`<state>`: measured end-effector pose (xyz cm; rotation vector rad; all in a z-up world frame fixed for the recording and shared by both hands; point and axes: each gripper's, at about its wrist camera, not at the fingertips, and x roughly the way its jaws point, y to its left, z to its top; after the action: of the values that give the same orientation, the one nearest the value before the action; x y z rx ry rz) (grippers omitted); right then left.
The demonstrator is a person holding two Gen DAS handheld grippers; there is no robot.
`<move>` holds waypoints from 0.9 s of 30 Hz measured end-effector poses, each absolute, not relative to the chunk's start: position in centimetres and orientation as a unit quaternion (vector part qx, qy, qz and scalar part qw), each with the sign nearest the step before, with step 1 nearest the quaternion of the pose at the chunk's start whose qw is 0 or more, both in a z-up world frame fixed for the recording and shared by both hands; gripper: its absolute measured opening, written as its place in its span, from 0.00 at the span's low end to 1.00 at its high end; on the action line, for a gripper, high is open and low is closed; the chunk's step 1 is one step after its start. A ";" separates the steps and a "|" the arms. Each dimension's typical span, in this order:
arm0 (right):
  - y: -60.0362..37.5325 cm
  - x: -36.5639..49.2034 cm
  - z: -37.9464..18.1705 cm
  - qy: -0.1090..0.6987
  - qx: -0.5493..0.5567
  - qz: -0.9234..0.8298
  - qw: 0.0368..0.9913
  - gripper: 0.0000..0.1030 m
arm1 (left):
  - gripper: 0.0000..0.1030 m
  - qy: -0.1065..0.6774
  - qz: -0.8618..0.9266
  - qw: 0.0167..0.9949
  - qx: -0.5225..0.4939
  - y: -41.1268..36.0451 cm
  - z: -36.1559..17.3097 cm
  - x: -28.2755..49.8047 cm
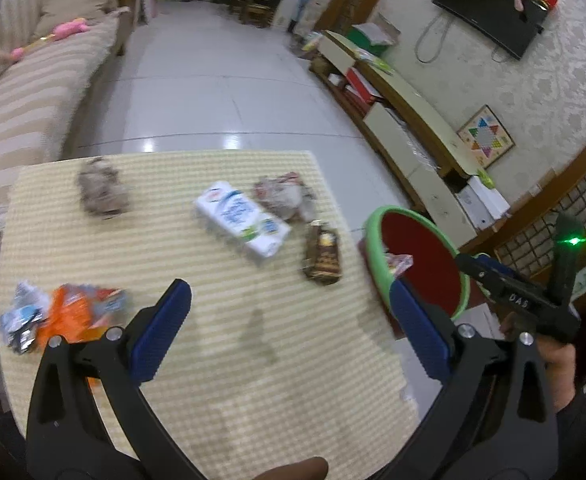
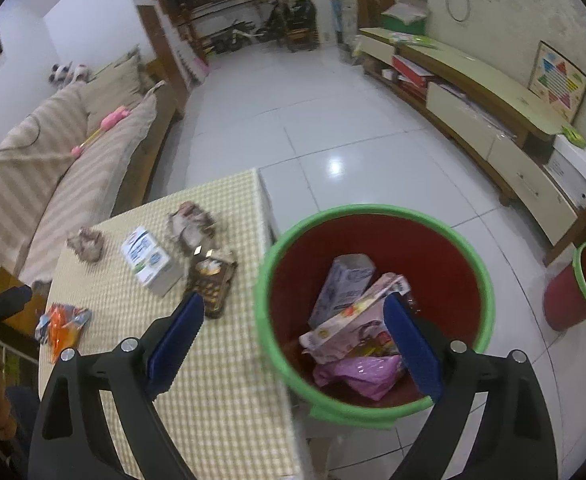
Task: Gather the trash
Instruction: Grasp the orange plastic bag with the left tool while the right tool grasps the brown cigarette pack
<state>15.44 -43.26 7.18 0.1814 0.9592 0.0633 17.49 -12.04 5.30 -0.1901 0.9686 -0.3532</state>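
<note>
A red bin with a green rim [image 2: 373, 216] stands on the floor right of the table and holds cartons and a pink bag [image 2: 357, 372]; it also shows in the left wrist view [image 1: 377, 248]. My right gripper [image 2: 293, 316] is open and empty above the bin's near left rim. My left gripper [image 1: 289, 308] is open and empty over the table. On the table lie a white milk carton [image 1: 241, 218], a brown snack wrapper [image 1: 321, 254], a crumpled wrapper [image 1: 285, 194], a grey crumpled wad [image 1: 101, 192] and orange and silver wrappers [image 1: 61, 312].
The table has a yellow checked cloth [image 1: 213, 360]. A striped sofa [image 1: 33, 92] stands to the left, a low TV cabinet [image 2: 485, 112] along the right wall. A second red bin [image 2: 577, 284] stands at the far right on the tiled floor.
</note>
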 end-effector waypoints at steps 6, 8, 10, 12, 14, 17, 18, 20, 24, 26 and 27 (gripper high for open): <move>-38.8 15.0 6.2 0.471 0.062 0.052 0.879 0.85 | 0.94 0.458 -0.133 0.876 -0.073 -8.0 3.9 15.0; -37.4 14.9 5.9 0.472 0.054 0.059 0.878 0.85 | 0.94 0.458 -0.121 0.878 -0.065 -6.7 3.4 14.3; -36.2 14.7 5.7 0.473 0.048 0.064 0.877 0.86 | 0.95 0.455 -0.113 0.881 -0.061 -5.5 2.9 13.6; -34.9 14.5 5.2 0.475 0.042 0.070 0.876 0.86 | 0.95 0.452 -0.103 0.885 -0.056 -4.0 2.4 13.0; -33.9 14.3 4.9 0.475 0.040 0.073 0.876 0.86 | 0.95 0.449 -0.087 0.888 -0.053 -2.4 1.7 12.3; -32.6 14.0 4.3 0.474 0.039 0.073 0.877 0.89 | 0.94 0.452 -0.064 0.887 -0.070 0.3 0.6 11.5; -32.2 13.9 4.1 0.475 0.038 0.074 0.876 0.89 | 0.94 0.452 -0.060 0.886 -0.079 1.2 0.2 11.2; -31.6 13.9 3.8 0.477 0.038 0.076 0.875 0.90 | 0.94 0.453 -0.062 0.884 -0.098 2.7 -0.4 10.8; -30.6 14.2 3.0 0.486 0.036 0.078 0.870 0.90 | 0.94 0.452 -0.053 0.882 -0.124 4.5 -1.6 10.1; -30.4 14.4 2.6 0.490 0.034 0.076 0.867 0.90 | 0.94 0.452 -0.063 0.880 -0.131 4.8 -2.1 10.0; -30.3 14.5 2.6 0.491 0.034 0.075 0.867 0.90 | 0.95 0.452 -0.066 0.880 -0.131 4.9 -2.2 10.1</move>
<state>14.48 -30.34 2.56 0.0718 1.0278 0.1560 10.08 4.90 -2.19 -0.2733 0.9414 -0.1377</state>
